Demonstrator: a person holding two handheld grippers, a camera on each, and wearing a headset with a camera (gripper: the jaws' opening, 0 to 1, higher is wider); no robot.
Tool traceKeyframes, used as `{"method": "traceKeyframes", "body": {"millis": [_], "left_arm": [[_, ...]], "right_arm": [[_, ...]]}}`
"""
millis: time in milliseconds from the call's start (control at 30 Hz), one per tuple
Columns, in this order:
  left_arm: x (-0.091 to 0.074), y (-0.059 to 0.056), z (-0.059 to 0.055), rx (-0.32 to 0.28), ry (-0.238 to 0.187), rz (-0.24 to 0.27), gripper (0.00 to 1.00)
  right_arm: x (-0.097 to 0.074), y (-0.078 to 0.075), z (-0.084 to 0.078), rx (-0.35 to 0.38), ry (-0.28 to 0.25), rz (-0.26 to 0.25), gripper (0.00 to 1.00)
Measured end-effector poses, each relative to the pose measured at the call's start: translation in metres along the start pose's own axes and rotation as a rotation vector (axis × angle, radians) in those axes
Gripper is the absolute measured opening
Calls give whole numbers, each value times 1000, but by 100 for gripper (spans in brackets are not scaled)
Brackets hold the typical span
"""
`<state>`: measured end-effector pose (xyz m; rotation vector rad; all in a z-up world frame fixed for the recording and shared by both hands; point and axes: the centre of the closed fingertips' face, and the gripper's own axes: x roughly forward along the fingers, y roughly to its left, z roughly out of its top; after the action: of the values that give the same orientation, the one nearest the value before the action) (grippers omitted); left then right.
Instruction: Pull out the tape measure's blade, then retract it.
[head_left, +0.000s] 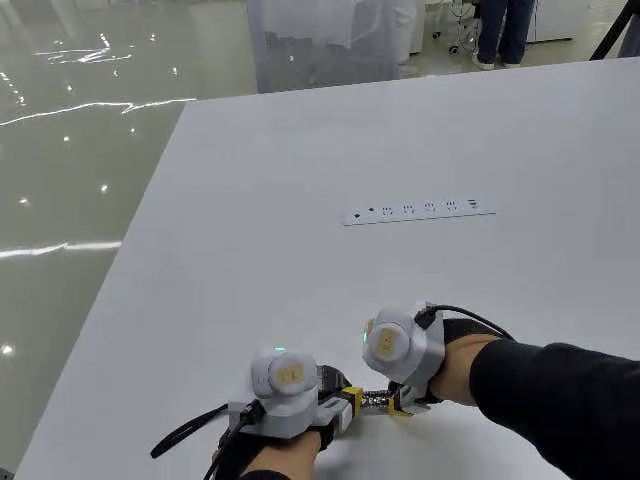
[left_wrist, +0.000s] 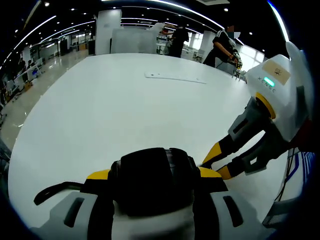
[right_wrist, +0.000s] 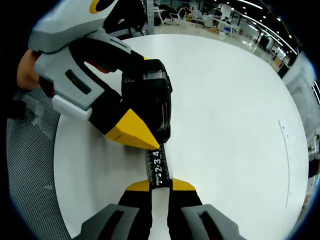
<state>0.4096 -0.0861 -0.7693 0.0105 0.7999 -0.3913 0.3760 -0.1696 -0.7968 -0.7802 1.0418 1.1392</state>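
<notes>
Tape measure (right_wrist: 147, 97) sits low over the near edge of the bench (head_left: 300, 200). Its black case is clamped between the jaws of the left gripper (left_wrist: 154, 176), mouth turned toward the right gripper (right_wrist: 157, 186). That hold likely anchors the case so the blade can run straight. Right jaws are narrow, pinched flat on the blade (right_wrist: 158, 167) near its end. A short run of blade spans case mouth to jaws, marks 2, 3, 4 readable. Judged either early in the pull or nearly retracted; cannot tell which.
</notes>
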Motion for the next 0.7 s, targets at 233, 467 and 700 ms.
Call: {"method": "traceKeyframes", "body": {"millis": [233,467,700], "left_arm": [[0,0,0,1,-4,1,59],[1,-1,0,-1,-9,-1,59],[1,-1,1,-2,-8,-6,59]], "right_arm": [[1,1,1,-5,0,3,5],[1,1,3,-5,-5,5,5],[2,1,4,-8,-4,7,5]]}}
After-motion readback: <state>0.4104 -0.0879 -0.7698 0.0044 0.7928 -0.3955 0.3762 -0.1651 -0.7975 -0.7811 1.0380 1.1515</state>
